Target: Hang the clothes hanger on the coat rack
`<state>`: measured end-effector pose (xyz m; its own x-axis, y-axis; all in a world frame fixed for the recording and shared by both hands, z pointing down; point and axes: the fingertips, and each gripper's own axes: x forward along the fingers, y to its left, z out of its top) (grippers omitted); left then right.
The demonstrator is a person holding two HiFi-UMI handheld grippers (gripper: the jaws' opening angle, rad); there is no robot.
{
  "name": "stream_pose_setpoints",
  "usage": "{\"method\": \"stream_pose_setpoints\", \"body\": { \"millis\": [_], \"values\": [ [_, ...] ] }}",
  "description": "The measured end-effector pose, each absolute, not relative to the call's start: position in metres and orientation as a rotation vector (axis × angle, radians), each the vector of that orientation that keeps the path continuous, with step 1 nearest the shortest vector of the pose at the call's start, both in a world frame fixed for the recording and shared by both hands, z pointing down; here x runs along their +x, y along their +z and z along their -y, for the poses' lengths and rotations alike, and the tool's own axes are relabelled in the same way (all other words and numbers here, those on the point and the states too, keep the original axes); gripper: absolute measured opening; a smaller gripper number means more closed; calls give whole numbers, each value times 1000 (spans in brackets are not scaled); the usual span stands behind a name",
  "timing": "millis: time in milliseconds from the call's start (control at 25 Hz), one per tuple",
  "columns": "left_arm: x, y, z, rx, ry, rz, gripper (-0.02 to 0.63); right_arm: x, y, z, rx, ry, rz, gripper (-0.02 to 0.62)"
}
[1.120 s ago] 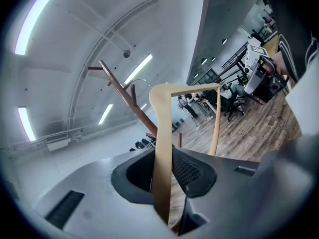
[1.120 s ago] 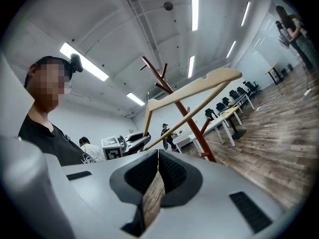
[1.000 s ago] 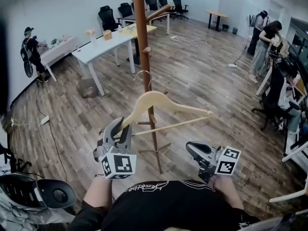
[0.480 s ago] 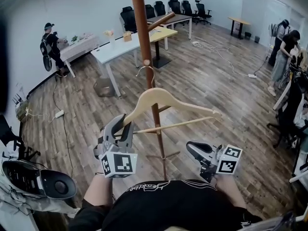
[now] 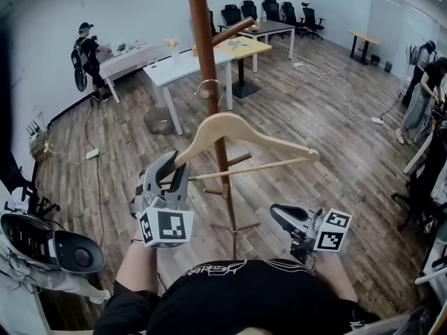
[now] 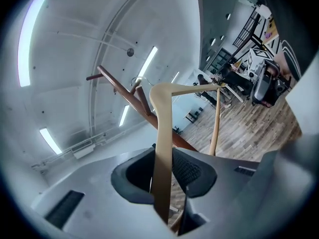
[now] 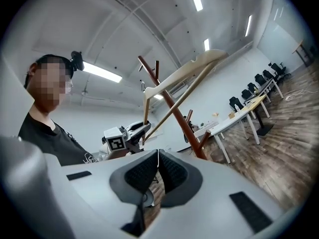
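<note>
Hanger (image 5: 227, 123): wooden, held aloft across the rack (image 5: 204, 47) pole. One arm end clamped in left tongs (image 5: 171, 167). Wire hook near a peg, seemingly not yet on it. Right tongs (image 5: 279, 215): pressed together, empty, held lower.

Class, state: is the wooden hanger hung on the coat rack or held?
Held: left gripper clamps the hanger; its hook is beside the pole.

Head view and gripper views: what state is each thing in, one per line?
wooden hanger: gripped at one end, hook beside the pole, not seen on a peg.
left gripper: fingers shut on the wooden hanger.
right gripper: fingers shut, empty.
coat rack: upright, nothing seen hanging on it.
</note>
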<state>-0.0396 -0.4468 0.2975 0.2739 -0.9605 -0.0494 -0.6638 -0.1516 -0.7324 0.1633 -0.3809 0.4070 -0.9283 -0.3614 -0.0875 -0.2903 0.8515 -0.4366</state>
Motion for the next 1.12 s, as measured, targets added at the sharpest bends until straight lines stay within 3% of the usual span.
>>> {"method": "stream_pose_setpoints", "body": {
  "millis": [1120],
  "values": [
    [-63, 353, 510, -1921, -733, -1560, 91, 172, 413, 442, -361, -645, -2922, 40]
  ]
}}
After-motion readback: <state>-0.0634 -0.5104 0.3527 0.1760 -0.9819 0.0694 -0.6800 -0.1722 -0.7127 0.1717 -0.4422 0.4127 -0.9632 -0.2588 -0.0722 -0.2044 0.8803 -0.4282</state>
